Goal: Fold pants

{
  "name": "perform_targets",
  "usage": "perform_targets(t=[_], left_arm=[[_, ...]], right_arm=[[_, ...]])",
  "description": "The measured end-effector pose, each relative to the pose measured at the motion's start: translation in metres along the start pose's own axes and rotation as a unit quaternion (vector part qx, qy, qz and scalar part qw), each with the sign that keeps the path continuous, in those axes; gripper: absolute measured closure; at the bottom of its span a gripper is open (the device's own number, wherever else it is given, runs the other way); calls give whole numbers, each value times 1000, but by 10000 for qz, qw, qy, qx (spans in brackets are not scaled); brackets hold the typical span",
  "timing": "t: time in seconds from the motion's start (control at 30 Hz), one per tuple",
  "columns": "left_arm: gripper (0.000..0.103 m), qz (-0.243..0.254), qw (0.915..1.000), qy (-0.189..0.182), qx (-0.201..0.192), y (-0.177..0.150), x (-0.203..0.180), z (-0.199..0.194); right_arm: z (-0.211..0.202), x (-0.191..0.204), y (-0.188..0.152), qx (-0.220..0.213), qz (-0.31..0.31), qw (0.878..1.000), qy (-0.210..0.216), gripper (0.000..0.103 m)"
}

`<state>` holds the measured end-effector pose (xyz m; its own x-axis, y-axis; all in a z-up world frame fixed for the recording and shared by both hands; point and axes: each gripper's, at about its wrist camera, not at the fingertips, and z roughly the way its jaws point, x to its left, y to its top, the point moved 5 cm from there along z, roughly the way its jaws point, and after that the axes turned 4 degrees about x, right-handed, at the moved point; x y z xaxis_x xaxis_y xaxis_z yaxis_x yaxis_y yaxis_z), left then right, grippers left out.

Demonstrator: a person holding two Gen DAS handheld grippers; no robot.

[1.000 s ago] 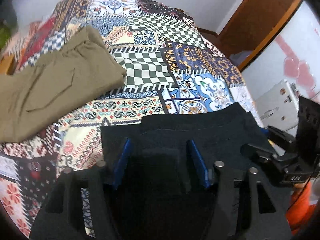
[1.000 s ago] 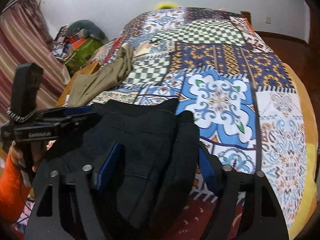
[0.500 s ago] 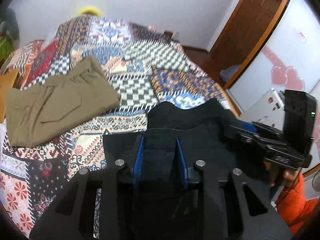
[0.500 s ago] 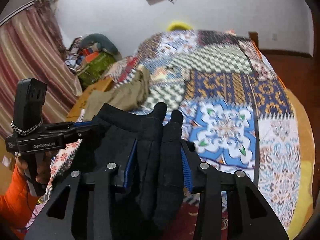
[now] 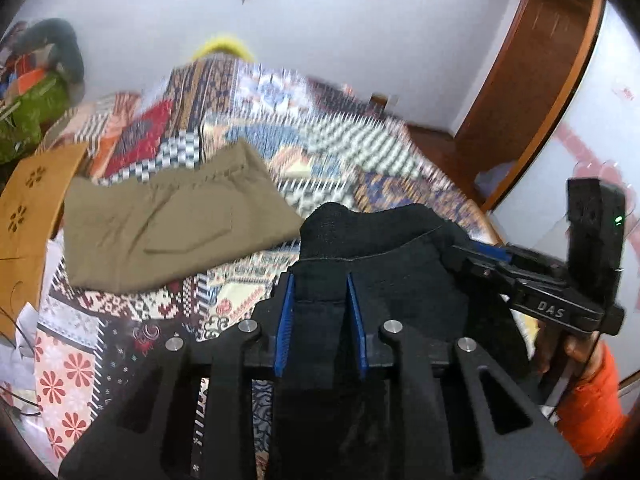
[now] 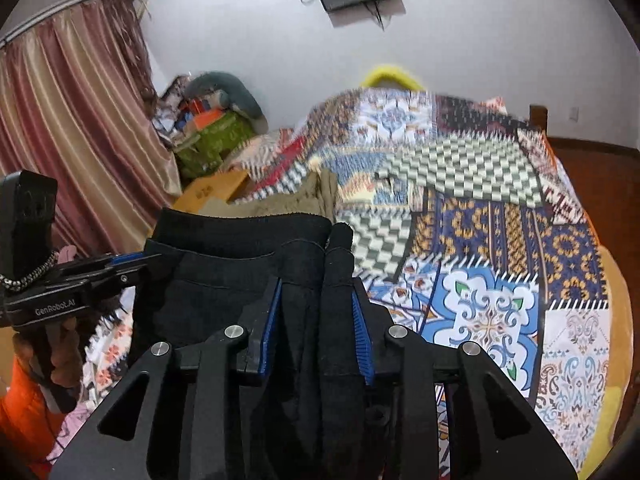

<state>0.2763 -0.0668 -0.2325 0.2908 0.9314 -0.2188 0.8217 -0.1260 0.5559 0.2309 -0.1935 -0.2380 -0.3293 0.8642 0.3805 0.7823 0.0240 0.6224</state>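
Observation:
The black pants [image 5: 384,244] hang lifted off the patchwork bed [image 5: 352,140], stretched between both grippers. In the left wrist view my left gripper [image 5: 320,284] has its blue pads pinching a fold of the black cloth, and its jaws are closing. My right gripper [image 5: 476,250] grips the other end at the right. In the right wrist view my right gripper [image 6: 316,292] clamps bunched folds of the black pants [image 6: 224,264], its jaws closing too. My left gripper [image 6: 132,262] holds the far edge at the left.
Folded olive pants [image 5: 172,224] lie on the bed behind the black pair. A wooden board [image 5: 28,216] stands at the bed's left edge, with a green bag [image 6: 212,140] and a curtain [image 6: 72,140] beyond. A brown door [image 5: 532,80] is at the right. Orange sleeves [image 5: 592,400] show.
Both grippers closed from wide open onto the black pants and rose, lifting the cloth off the bed. Both views tilted up, showing more wall.

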Motion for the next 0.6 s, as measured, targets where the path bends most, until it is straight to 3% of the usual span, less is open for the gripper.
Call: perform_targets(t=[0.1, 0.2, 0.3, 0.43, 0.53, 0.6], left_arm=[[71, 114, 9988, 219, 429, -6, 5, 38], [67, 110, 9973, 481, 542, -12, 10, 50], [67, 165, 9977, 589, 280, -8, 8, 32], [66, 516, 9934, 996, -256, 1, 1, -7], [65, 668, 9936, 838, -350, 4, -5, -25], [57, 740, 9936, 782, -343, -1, -12, -31]], right_arm=[[20, -10, -11, 357, 47, 9993, -139, 74], [32, -25, -24, 648, 157, 9974, -287, 71], [28, -32, -32, 813, 330, 9955, -359, 68], [1, -29, -29, 633, 184, 9960, -600, 67], [-17, -24, -24, 424, 153, 9974, -565, 66], [-28, -16, -21, 328, 117, 9982, -481, 66]])
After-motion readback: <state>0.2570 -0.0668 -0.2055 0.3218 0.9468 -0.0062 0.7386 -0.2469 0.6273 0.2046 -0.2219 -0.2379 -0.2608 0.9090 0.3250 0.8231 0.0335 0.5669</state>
